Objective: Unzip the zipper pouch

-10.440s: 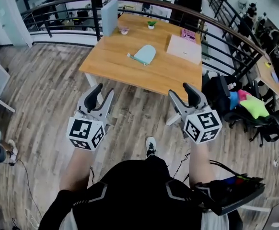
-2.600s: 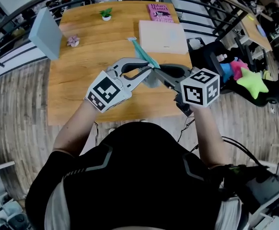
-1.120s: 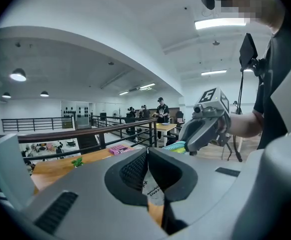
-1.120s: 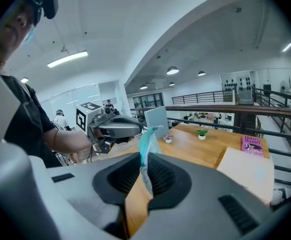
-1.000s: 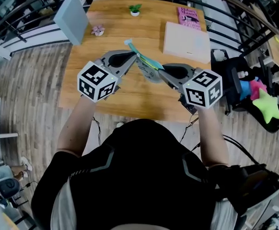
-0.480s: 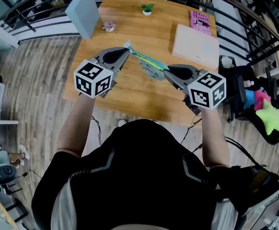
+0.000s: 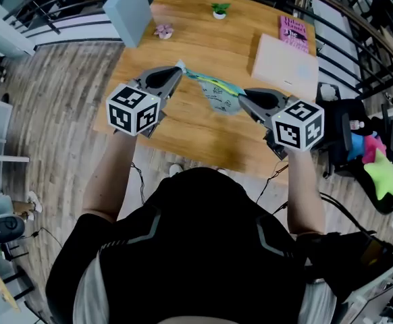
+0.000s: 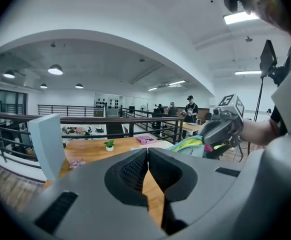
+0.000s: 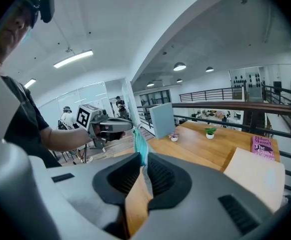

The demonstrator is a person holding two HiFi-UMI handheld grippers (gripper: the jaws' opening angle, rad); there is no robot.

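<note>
The teal zipper pouch [image 7: 220, 97] hangs stretched in the air over the wooden table [image 7: 183, 127], with a yellow-green lining showing along its top. My left gripper [image 7: 177, 69] is shut on the zipper pull at the pouch's far left tip. My right gripper [image 7: 241, 97] is shut on the pouch's right end. In the left gripper view the jaws [image 8: 148, 151] are pressed together, and the pouch [image 8: 191, 145] runs off to the right gripper [image 8: 206, 140]. In the right gripper view the teal fabric [image 9: 139, 141] rises from my jaws [image 9: 141, 156] to the left gripper [image 9: 130, 126].
On the table stand a grey-blue board [image 7: 127, 2], a small potted plant [image 7: 219, 9], a pink flower [image 7: 163, 30], a pink book [image 7: 296, 30] and a pale flat box [image 7: 285, 65]. A dark railing runs behind it. Colourful soft things [image 7: 379, 164] lie at the right.
The left gripper has moved left, away from the right one, and the pouch is drawn out longer between them. The right gripper has hardly moved.
</note>
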